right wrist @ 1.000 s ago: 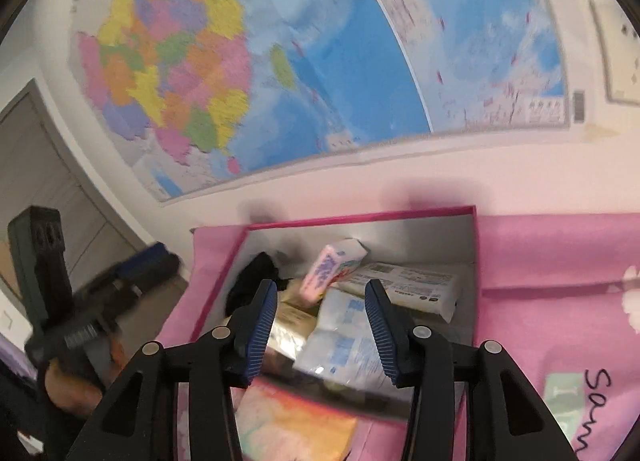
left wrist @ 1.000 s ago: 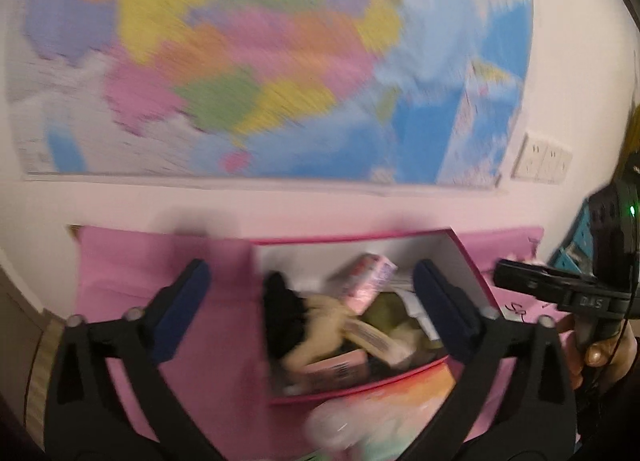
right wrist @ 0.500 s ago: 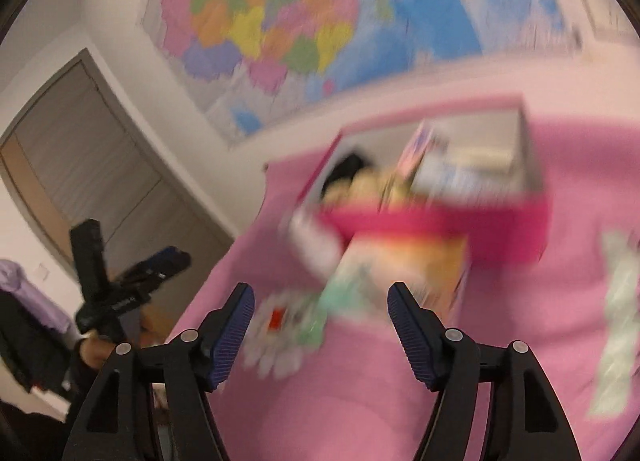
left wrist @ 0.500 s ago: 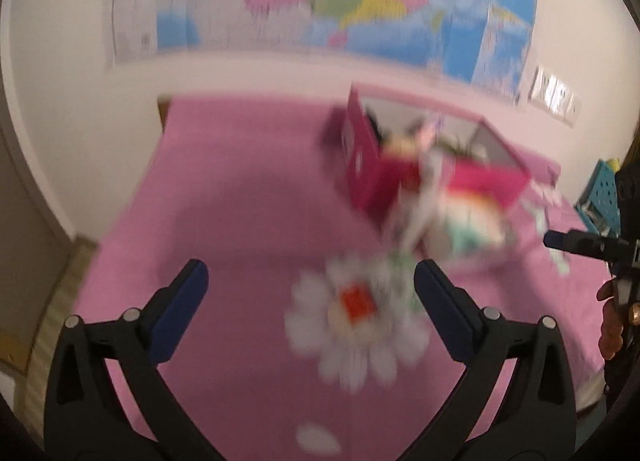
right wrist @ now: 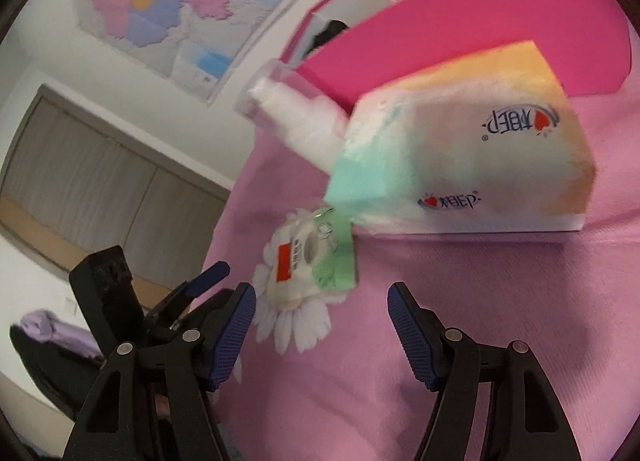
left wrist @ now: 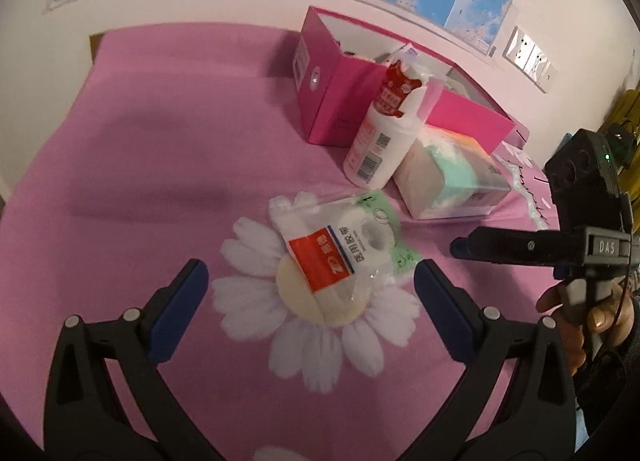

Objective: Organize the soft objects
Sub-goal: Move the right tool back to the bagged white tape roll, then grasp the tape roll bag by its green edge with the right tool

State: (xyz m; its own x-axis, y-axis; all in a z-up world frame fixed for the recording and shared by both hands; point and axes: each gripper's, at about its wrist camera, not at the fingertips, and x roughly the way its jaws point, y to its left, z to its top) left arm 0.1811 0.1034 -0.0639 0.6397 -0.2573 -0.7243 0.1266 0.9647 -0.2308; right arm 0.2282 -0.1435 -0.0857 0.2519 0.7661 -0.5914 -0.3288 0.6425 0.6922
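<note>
Crinkly plastic tape packet [left wrist: 342,249] is lying light, slippery; left gripper [left wrist: 310,285] and right gripper [right wrist: 320,315] are hovering released; pinching its flat edge seems best.

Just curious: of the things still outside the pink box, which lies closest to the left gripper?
The flat medical tape packet, directly ahead of the left gripper; bottle and tissue pack sit farther back.
</note>
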